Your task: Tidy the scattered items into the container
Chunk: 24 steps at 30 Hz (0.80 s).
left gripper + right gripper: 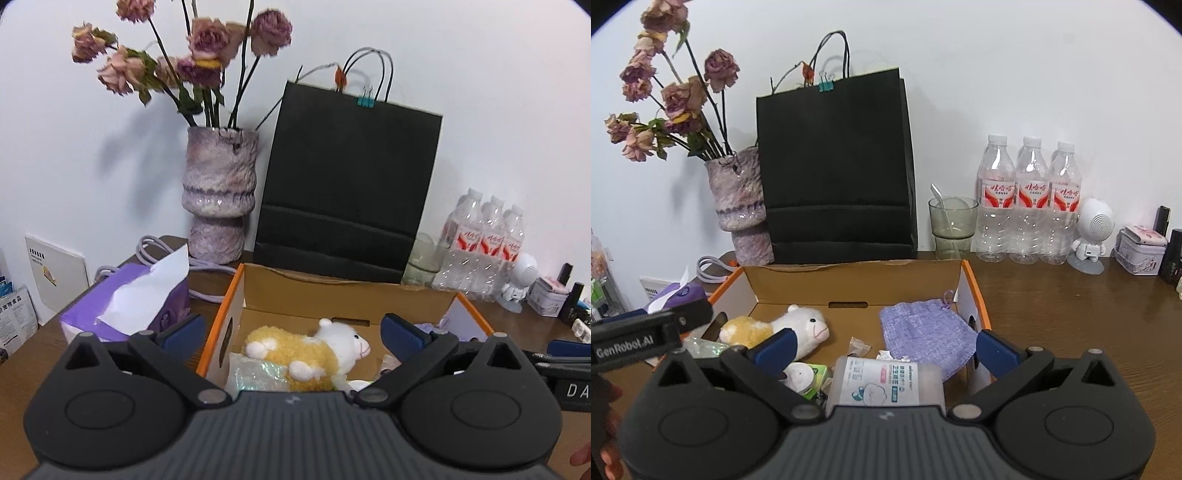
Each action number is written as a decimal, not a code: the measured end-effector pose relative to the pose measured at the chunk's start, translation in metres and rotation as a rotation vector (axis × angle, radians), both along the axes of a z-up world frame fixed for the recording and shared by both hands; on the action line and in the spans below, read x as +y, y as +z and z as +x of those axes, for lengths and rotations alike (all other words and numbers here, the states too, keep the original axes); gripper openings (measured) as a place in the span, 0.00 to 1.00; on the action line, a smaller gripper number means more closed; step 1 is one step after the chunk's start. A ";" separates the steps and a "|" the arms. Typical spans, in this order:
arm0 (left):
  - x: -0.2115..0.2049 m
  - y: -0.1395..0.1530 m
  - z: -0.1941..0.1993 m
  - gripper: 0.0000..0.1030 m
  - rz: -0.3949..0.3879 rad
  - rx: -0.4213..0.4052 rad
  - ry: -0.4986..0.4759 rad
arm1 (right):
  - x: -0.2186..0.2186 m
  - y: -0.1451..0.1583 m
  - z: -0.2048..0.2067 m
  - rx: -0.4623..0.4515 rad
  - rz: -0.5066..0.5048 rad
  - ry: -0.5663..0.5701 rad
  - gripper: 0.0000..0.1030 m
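A home: wooden desk (pixel 1071 314) against a white wall, dried roses (pixel 192 55), bottled water (pixel 1030 199).

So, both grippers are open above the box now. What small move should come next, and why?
Probably lift both away from the cardboard box. The left gripper and right gripper stand open and hold nothing; the plush sheep, purple pouch and wipes pack already lie inside. No loose item shows on the table nearby.

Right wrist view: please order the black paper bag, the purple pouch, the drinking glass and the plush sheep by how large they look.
1. black paper bag
2. purple pouch
3. plush sheep and drinking glass: these look alike, and the sheep lies nearer and partly hidden, so I leave them unranked.
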State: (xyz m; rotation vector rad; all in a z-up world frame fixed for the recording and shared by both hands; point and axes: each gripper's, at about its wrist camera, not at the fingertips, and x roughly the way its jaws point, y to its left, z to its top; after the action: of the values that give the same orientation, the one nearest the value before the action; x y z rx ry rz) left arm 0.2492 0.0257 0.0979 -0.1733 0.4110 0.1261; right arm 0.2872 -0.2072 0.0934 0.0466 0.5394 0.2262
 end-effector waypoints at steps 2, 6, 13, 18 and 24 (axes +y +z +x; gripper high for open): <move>-0.003 0.002 -0.011 1.00 0.008 -0.010 -0.011 | -0.002 0.003 -0.010 -0.012 0.000 0.000 1.00; -0.014 0.005 -0.037 1.00 0.046 -0.028 -0.043 | -0.002 0.006 -0.034 -0.026 -0.015 0.007 1.00; -0.019 -0.012 -0.083 1.00 0.048 -0.047 -0.078 | -0.002 -0.001 -0.088 -0.057 -0.030 0.045 1.00; -0.020 -0.035 -0.101 1.00 0.073 -0.035 -0.095 | -0.008 -0.015 -0.110 -0.059 -0.008 0.041 1.00; -0.017 -0.058 -0.101 1.00 0.044 0.025 -0.093 | -0.010 -0.035 -0.119 -0.037 0.014 0.039 1.00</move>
State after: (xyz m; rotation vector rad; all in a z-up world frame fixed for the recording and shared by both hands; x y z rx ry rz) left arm 0.1479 0.0083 0.0394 -0.1088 0.4399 0.0455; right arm 0.1679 -0.2173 0.0588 0.0450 0.5019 0.2682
